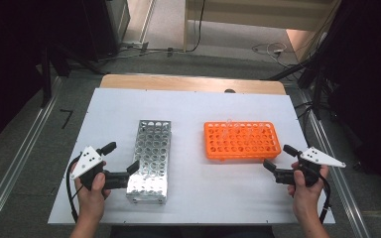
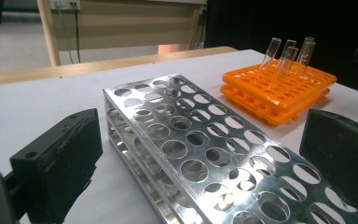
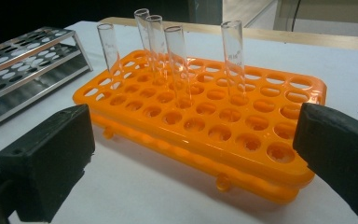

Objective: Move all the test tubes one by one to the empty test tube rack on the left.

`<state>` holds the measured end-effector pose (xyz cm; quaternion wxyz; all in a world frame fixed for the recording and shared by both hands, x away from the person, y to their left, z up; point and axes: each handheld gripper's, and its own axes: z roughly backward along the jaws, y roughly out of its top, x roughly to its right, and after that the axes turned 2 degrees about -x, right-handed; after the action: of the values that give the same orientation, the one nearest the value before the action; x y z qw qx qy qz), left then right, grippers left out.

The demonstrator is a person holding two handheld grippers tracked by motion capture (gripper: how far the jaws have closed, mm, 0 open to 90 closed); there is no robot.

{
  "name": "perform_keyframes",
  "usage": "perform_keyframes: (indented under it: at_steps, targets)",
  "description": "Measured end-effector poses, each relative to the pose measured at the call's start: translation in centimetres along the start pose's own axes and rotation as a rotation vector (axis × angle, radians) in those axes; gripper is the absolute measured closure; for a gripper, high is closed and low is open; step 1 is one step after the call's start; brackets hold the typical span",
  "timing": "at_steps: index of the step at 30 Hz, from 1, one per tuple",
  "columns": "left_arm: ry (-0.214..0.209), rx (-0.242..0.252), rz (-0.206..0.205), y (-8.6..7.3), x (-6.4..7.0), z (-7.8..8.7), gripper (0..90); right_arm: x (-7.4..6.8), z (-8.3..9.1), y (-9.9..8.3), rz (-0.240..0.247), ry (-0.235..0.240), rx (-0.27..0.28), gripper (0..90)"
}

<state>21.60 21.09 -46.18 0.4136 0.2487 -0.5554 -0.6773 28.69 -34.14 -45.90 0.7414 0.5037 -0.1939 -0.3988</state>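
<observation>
Two racks lie before us on the white table [image 1: 188, 106]. We record first the orange rack [image 1: 241, 140], right of centre, with clear glass test tubes [image 3: 177, 60] standing upright in holes toward its far side; in the right gripper view we count five. Left of it, well apart, lies the metal rack [image 1: 151, 159], long side running near to far, its holes empty as far as we can see.

We hold the right gripper [image 1: 278, 159] just beside the orange rack's near right corner, jaws spread wide and gripping nothing; in the right gripper view [image 3: 193, 154] the rack sits between them farther off. We hold the left gripper [image 1: 120, 155] at the metal rack's near left edge, jaws likewise wide and empty, one jaw reaching over the rack's edge; whether it touches we cannot tell.
</observation>
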Motion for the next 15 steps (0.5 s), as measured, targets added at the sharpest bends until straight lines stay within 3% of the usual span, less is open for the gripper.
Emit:
perform_keyframes:
  at_steps: [9, 15]
  targets:
    - [-0.010, 0.005, 0.010, 0.2, 0.2, -0.1, 0.0, 0.5, 0.4, 1.0, 0.004, -0.013, 0.009, 0.0]
    - [-0.020, 0.007, -0.002, 0.6, 0.5, -0.3, 0.0, 0.9, 0.1, 2.4, -0.043, -0.047, 0.009, 4.2]
